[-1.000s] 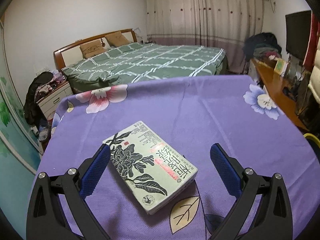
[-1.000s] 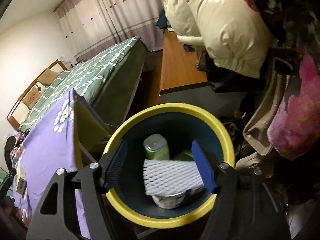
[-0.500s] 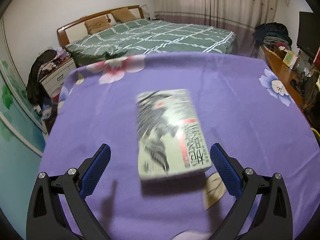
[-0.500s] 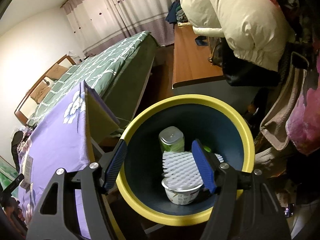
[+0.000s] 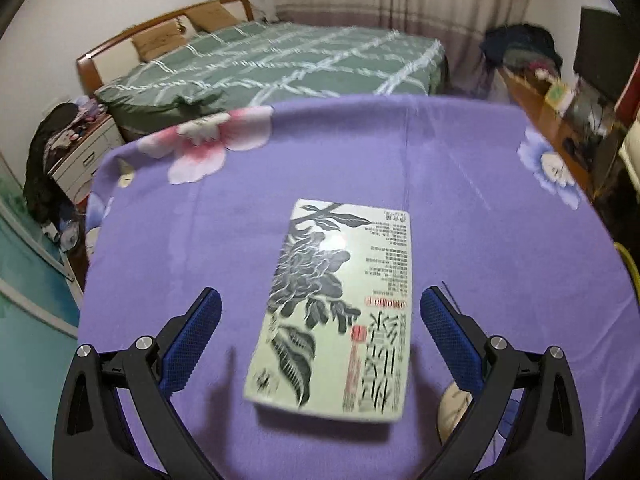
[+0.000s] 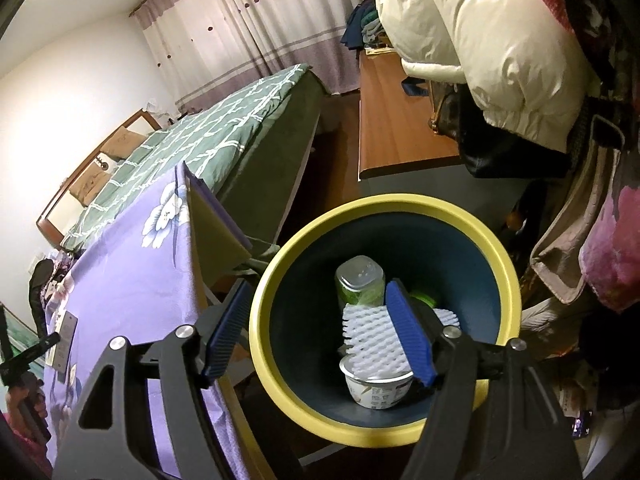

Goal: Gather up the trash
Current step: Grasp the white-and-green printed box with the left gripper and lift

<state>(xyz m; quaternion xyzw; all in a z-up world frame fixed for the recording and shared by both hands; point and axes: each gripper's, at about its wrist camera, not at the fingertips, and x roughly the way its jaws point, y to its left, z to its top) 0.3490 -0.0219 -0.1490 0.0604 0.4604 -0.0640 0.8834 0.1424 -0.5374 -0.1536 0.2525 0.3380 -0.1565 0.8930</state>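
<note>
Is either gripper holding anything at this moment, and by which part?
Nothing is held. The left gripper stands open over the box; the right gripper hangs open above the bin.

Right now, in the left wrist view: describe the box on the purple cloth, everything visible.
The box is a flat, pale green rectangular carton, seemingly glossy card, printed with dark flowers and leaves, black text columns and red marks. It lies flat, closed, on the purple cloth, long side running away from the camera. Its near end sits between the open fingers of the left gripper, which do not touch it. Its near edge is blurred.
</note>
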